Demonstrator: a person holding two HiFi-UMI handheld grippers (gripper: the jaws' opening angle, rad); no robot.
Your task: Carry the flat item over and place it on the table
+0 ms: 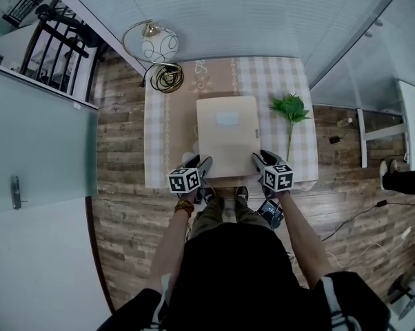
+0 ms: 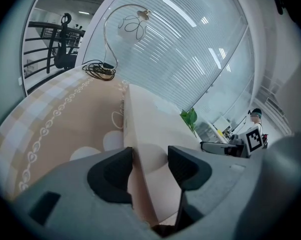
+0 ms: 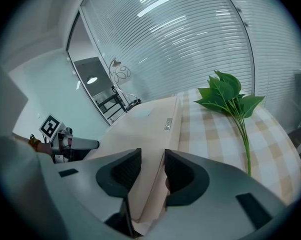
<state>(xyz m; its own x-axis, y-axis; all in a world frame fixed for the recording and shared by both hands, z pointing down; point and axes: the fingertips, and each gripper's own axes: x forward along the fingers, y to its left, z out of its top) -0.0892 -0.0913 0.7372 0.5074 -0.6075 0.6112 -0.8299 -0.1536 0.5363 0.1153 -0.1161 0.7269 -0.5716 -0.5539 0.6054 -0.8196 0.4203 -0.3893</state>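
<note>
On the checked surface (image 1: 167, 143) the box (image 1: 227, 133) lies about midway across, long side running away from the person, its near end close to the near edge. At that end the left claw (image 2: 150, 156) is clamped on the left corner and the right claw (image 3: 152, 159) on the right corner; in each gripper view the box's thickness fills the gap between the jaws.

The carry looks finished and the set-down is in hand. The far end appears to be down on the surface; whether the near end rests yet I cannot tell. The next move calls for lowering that end level, both claws together so the box does not twist, then spreading the jaws and drawing straight back toward the person.

Room is good. A lamp (image 1: 158, 45) and a coiled cable (image 1: 167, 78) sit at the far left corner, well apart from the box. A green sprig (image 1: 290, 109) lies to the right, near the far right corner of the box but not touching it, so a sideways drift that way is the one thing to avoid. Bare strips of surface run along both long sides. Behind the claws there is only open floor (image 1: 125, 205), so the retreat is clear.
</note>
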